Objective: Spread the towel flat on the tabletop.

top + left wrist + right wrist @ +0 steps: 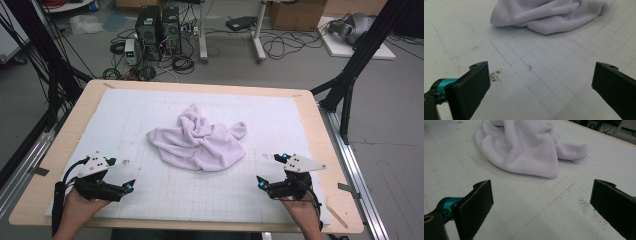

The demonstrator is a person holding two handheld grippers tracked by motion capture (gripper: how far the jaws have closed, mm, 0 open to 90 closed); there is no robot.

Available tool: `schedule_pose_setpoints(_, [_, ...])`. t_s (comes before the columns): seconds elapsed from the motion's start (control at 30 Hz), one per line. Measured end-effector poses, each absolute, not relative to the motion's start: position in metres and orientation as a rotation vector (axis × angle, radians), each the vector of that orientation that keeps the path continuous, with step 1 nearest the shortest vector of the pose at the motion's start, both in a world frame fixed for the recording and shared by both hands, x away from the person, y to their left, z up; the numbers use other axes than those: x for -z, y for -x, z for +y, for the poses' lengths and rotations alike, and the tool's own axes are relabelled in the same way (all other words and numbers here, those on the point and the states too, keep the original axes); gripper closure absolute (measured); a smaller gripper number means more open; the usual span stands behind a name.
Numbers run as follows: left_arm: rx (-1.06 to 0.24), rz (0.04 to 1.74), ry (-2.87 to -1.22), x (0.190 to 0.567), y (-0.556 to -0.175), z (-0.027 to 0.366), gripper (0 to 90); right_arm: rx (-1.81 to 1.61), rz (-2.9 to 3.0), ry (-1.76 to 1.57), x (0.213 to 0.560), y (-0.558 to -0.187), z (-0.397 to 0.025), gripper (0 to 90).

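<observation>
A crumpled pale lilac towel [199, 140] lies in a heap at the middle of the white gridded mat [150, 195]. My left gripper [122, 176] rests near the mat's front left, open, nothing between its jaws; the towel [549, 15] lies ahead of it. My right gripper [267, 171] sits at the front right, also open and holding nothing, with the towel [524, 147] ahead and slightly left of its jaws. Both grippers are well apart from the cloth.
The mat covers a wooden table [320, 130]. Dark smudges [496, 75] mark the mat near the left gripper, and specks [584, 203] near the right. Black frame legs [360, 55], computers [160, 30] and cables stand on the floor beyond.
</observation>
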State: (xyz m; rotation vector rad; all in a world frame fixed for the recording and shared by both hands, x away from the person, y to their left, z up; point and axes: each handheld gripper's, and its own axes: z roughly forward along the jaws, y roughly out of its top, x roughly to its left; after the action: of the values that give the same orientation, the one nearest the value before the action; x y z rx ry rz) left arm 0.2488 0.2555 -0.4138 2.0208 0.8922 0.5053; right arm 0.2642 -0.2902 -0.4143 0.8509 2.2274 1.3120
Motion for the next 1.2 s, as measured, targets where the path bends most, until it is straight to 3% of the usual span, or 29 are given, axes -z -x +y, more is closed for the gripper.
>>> schedule_pose_setpoints(1.2, [-0.504, 0.895, -1.994, 0.413, -0.247, 0.247, 2.3, -1.378, 2.256, -0.849, 0.406, -0.282, -0.274, 3.7])
